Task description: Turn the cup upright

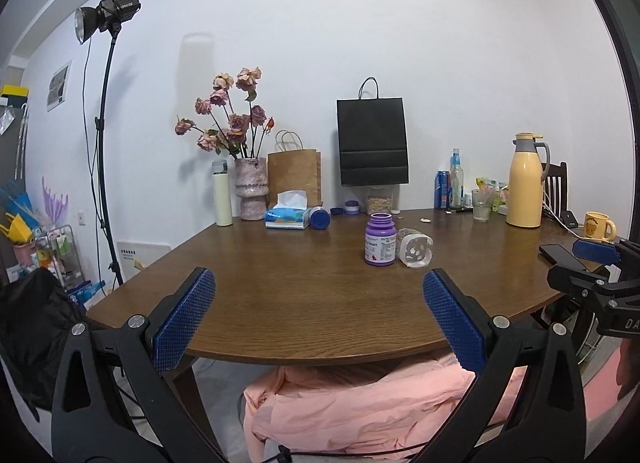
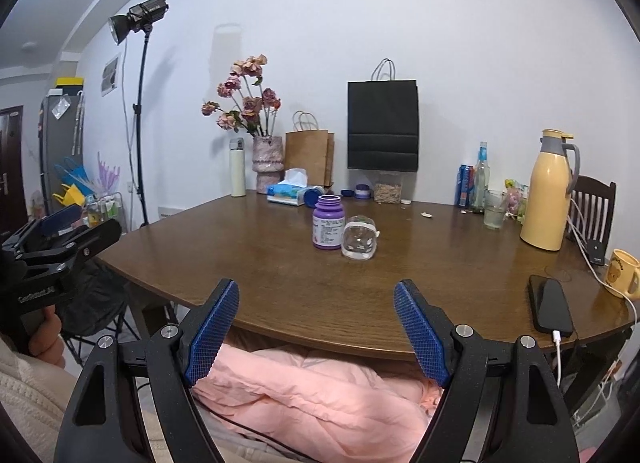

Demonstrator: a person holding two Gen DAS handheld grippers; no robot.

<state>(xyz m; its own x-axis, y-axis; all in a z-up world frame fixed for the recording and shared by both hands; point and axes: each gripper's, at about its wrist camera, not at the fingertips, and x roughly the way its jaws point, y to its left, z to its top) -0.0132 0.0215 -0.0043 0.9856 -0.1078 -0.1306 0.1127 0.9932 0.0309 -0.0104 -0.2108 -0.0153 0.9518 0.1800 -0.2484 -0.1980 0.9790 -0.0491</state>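
A clear glass cup (image 1: 414, 249) (image 2: 359, 238) with a white band and small printed figures lies on its side in the middle of the brown table (image 1: 304, 303), right beside a purple bottle (image 1: 380, 239) (image 2: 328, 223). My left gripper (image 1: 320, 315) hovers open at the table's near edge, well short of the cup, with nothing between its blue pads. My right gripper (image 2: 316, 323) is also open and empty, held at the near edge. In the left wrist view the right gripper (image 1: 594, 259) shows at the far right.
At the back stand a flower vase (image 1: 251, 189), tissue box (image 1: 287, 215), paper bags, a black bag (image 1: 373, 143), bottles, a glass (image 1: 481, 205) and a yellow jug (image 1: 525, 183). A phone (image 2: 550, 309) and yellow mug (image 2: 622, 273) lie right. A pink cloth lies below the table's near edge.
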